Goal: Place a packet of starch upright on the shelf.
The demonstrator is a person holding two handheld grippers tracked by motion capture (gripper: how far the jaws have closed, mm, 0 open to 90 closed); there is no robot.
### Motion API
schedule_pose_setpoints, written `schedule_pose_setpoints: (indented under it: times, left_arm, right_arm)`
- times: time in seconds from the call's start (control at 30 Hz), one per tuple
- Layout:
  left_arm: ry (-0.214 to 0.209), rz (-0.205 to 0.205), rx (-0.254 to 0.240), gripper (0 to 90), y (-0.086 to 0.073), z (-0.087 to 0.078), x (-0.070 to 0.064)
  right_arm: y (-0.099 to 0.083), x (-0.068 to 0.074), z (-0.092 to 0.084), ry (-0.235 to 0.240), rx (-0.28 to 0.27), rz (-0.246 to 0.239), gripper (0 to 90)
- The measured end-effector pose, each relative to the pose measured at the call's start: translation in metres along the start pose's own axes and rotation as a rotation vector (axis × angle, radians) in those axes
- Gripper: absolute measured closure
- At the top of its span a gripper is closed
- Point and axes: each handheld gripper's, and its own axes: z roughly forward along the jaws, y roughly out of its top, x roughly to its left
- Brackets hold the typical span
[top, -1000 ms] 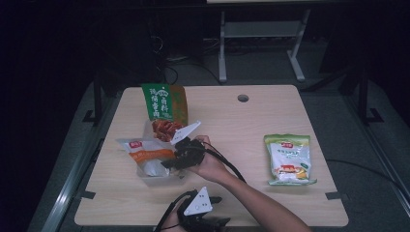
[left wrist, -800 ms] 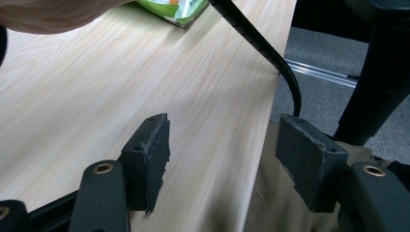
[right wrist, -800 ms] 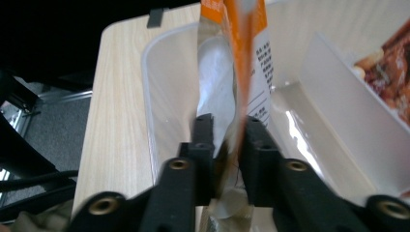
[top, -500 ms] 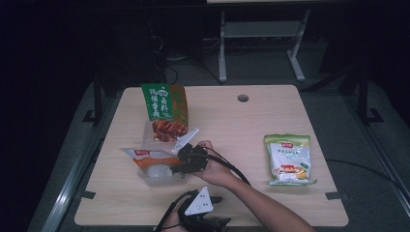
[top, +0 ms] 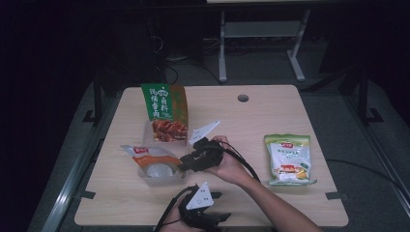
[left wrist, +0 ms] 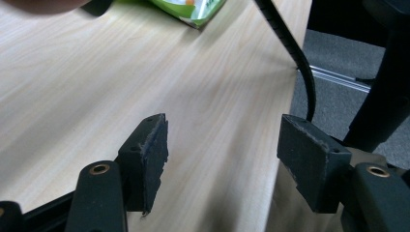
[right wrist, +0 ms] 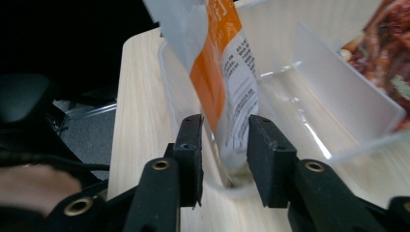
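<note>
Dark floor surrounds the pale wooden table (top: 300,116), where a clear plastic tub (top: 159,170) sits beside a green box (top: 164,108). Since a second ago the orange-and-white packet (top: 153,157) has gone from lying across the tub's top to resting inside it, and the right gripper (top: 186,162) has drawn back slightly; its jaws have just been opening. They now stand apart, the packet's lower edge between the pads (right wrist: 193,145) without being squeezed. At the near edge, the left gripper (top: 223,218) gapes open over bare wood.
</note>
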Motion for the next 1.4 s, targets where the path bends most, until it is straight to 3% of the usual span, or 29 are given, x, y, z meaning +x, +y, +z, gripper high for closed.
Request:
schedule_pose_setpoints:
  times: [0.2, 0.37, 0.63, 1.07, 1.4]
  left_arm:
    - [0.007, -0.010, -0.006, 33.9, 0.005, 0.002, 0.005]
    - [0.010, 0.005, 0.001, 34.0, 0.007, 0.007, 0.007]
    - [0.021, -0.005, -0.008, 33.7, 0.012, 0.011, 0.013]
    - [0.039, -0.015, -0.008, 32.9, 0.017, 0.017, 0.024]
    - [0.051, -0.024, -0.010, 32.1, 0.017, 0.019, 0.030]
  right_arm:
    - [-0.014, -0.003, -0.030, -0.017, -0.044, 0.047, 60.2]
    - [-0.028, -0.010, -0.054, -0.050, -0.053, 0.087, 56.6]
    - [-0.051, -0.020, -0.084, -0.100, -0.061, 0.143, 52.4]
    - [-0.093, -0.035, -0.127, -0.176, -0.062, 0.217, 46.7]
    - [-0.122, -0.044, -0.163, -0.260, -0.022, 0.277, 41.1]
